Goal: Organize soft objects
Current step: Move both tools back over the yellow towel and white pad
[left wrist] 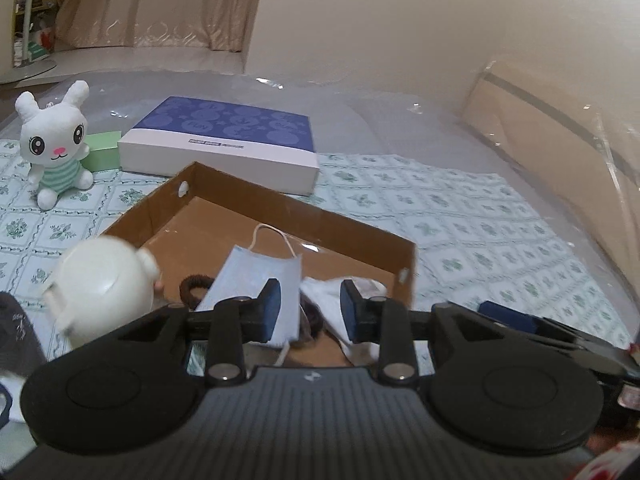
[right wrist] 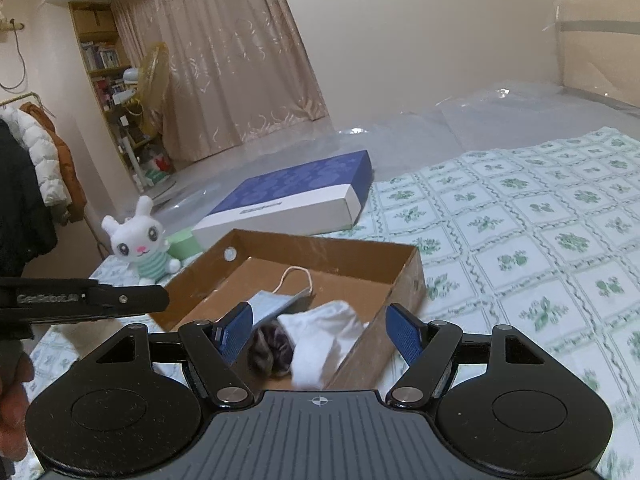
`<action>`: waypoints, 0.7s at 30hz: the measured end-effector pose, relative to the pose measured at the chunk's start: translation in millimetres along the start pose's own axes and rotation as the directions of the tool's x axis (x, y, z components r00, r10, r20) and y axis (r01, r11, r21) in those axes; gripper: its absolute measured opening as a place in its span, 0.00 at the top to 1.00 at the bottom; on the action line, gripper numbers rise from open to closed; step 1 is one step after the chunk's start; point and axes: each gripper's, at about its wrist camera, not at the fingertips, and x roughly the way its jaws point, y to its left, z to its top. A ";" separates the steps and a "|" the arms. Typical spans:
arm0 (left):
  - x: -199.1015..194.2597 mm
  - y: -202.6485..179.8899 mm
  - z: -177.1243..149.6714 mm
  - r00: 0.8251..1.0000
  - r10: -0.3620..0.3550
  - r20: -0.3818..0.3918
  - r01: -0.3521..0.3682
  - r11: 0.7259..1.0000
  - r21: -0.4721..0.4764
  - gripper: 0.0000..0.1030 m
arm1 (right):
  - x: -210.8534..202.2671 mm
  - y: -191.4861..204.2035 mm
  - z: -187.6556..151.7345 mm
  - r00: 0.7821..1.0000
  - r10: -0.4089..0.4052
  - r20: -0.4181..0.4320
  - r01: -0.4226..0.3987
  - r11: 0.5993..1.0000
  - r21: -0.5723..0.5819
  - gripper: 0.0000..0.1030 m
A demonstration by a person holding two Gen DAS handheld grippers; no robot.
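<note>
Mask (left wrist: 256, 280) in box (left wrist: 280, 208) | floral bedsheet (right wrist: 520, 220) | both tools (left wrist: 308, 312) (right wrist: 320, 332) spread, empty

"FUN" on blue box lid (left wrist: 224, 122), likely "GenRobot.AI" on left hand-held gripper (right wrist: 100, 300)

The left gripper (left wrist: 308, 310) hangs over the near end of a brown cardboard box (left wrist: 280, 216), its 2 blue pads apart with nothing pressed between them. Inside lie a blue face mask (left wrist: 256, 280), a dark hair tie (left wrist: 194, 290) and white cloth (left wrist: 332, 304). A white plush rabbit (left wrist: 56, 140) sits on the patterned sheet (left wrist: 460, 232), beside a green box (left wrist: 102, 150) and a blue-and-white box (left wrist: 224, 140).
</note>
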 end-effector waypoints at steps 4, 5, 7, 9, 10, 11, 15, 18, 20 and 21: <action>-35.9 -1.3 -18.7 0.999 -0.031 0.015 0.031 0.999 0.008 0.72 | -27.9 14.7 -12.7 1.000 -0.012 0.009 0.012 1.000 0.008 0.29; -43.9 -0.5 -24.0 0.999 -0.033 0.014 0.033 0.999 0.007 0.72 | -35.7 19.3 -16.6 1.000 -0.013 0.014 0.013 1.000 0.005 0.29; -61.1 2.5 -35.6 0.999 -0.034 0.018 0.034 0.999 0.005 0.72 | -49.0 28.2 -23.8 1.000 -0.016 0.015 0.016 1.000 -0.006 0.29; -76.6 3.5 -47.3 0.999 -0.028 0.020 0.027 0.999 0.020 0.72 | -61.5 37.8 -32.4 1.000 -0.024 0.012 0.024 0.999 -0.022 0.29; -84.4 4.4 -53.4 1.000 -0.023 0.021 0.023 0.999 0.028 0.72 | -68.0 42.9 -36.9 1.000 -0.026 0.012 0.027 0.999 -0.032 0.29; -91.3 6.2 -59.1 1.000 -0.017 0.020 0.017 0.999 0.028 0.72 | -74.0 48.5 -40.7 1.000 -0.029 0.010 0.029 0.999 -0.041 0.29; -113.4 15.8 -80.2 1.000 -0.006 0.008 0.006 1.000 0.016 0.72 | -95.7 70.0 -54.9 0.999 -0.048 0.009 0.048 0.996 -0.072 0.29; -127.9 24.8 -94.6 1.000 0.007 0.004 -0.008 1.000 0.011 0.72 | -109.0 85.1 -66.9 0.998 -0.063 0.000 0.062 0.994 -0.094 0.29; -137.7 30.2 -104.0 1.000 0.016 0.003 -0.016 1.000 0.013 0.72 | -118.0 95.5 -76.4 0.997 -0.076 -0.006 0.075 0.991 -0.115 0.29; -143.4 33.6 -109.5 1.000 0.019 0.000 -0.019 1.000 0.012 0.72 | -122.1 100.5 -81.4 0.996 -0.085 -0.011 0.083 0.989 -0.124 0.29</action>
